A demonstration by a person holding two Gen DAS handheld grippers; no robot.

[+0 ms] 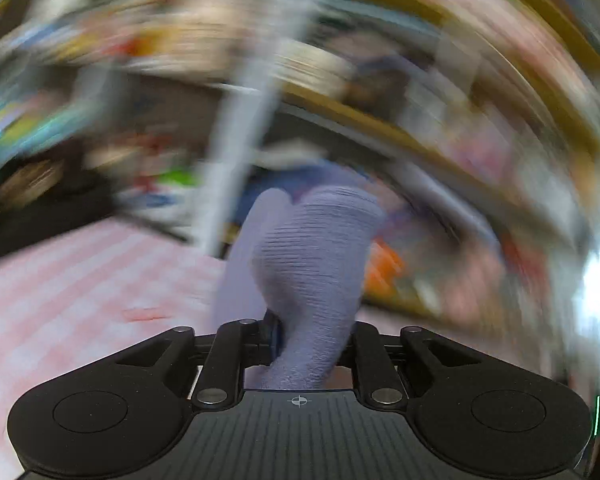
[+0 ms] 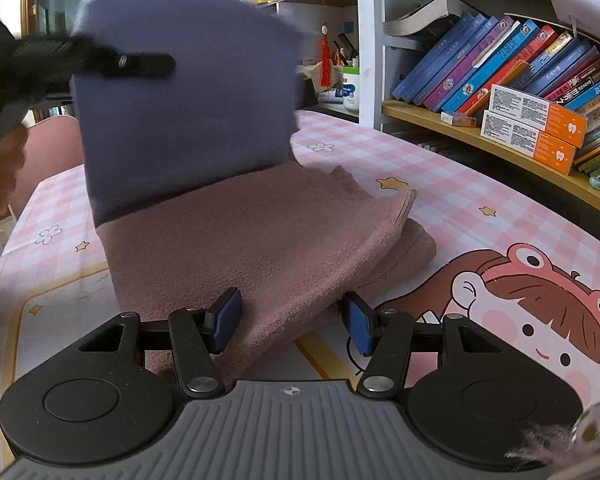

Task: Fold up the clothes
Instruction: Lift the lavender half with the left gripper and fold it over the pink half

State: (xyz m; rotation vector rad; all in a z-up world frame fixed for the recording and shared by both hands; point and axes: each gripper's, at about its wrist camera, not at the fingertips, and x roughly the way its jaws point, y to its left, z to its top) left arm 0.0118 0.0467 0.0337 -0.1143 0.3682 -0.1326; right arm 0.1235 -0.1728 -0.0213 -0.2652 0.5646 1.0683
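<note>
Nearby, books (image 2: pixel 496 60) behind mauve towel (image 2: pixel 268 240)

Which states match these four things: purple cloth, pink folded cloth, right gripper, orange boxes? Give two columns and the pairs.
Things:
1. purple cloth
2. pink folded cloth
3. right gripper
4. orange boxes

States:
A. stacked on the shelf
B. lifted, clamped in the left gripper
C. jaws apart, astride a cloth's near edge
D. lying flat on the checked table

Pairs: 1-B, 2-D, 3-C, 4-A

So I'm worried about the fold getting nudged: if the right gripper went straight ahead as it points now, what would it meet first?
Most likely the folded mauve towel: it already lies between the open right gripper.
</note>
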